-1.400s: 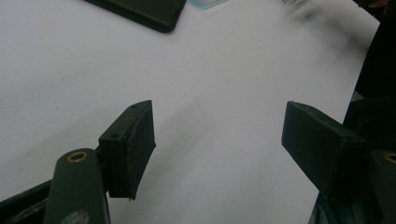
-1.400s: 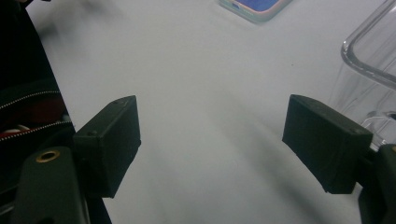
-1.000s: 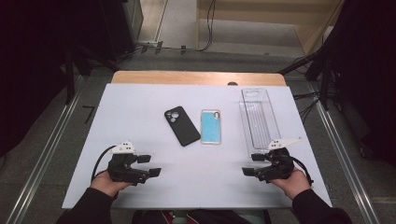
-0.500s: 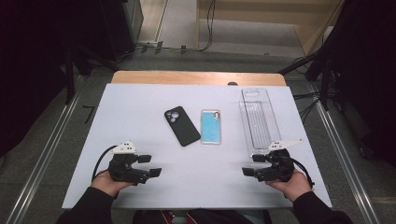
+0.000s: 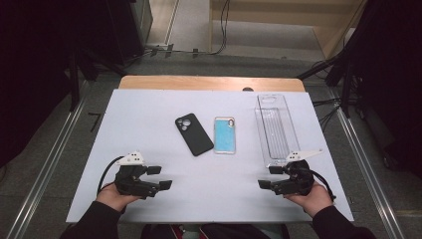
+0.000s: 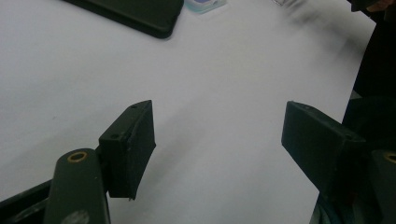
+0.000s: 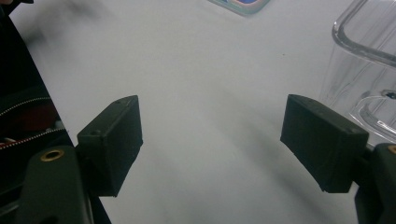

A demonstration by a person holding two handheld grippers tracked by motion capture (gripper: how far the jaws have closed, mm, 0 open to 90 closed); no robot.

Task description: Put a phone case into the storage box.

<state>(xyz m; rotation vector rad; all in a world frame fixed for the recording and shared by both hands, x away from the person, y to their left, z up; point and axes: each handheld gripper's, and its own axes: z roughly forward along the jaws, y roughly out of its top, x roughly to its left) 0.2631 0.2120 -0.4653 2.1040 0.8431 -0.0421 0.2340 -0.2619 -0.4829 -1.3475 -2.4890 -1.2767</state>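
where the person's forearms enter at the near edge of the white tabletop, each hand holds a tool low over the surface. left tool sits near the front left, jaws spread wide with nothing between them; in the left gripper view its two black jaws stand well apart over bare white surface. right tool sits near the front right, jaws likewise spread and empty; in the right gripper view the gap between them frames bare tabletop. the two tools point toward each other, well apart.

just beyond the right tool, the near end of a clear plastic tray lies close to it, running lengthwise away toward the far edge; cannot tell if they touch. its rounded transparent corner shows at the right of the right gripper view.

mid-tabletop: black phone case, tilted, camera cut-out at far end. just beside it on the right, a light blue phone case, lying straight, apart from the black one.

beyond the tabletop: grey floor with cables.
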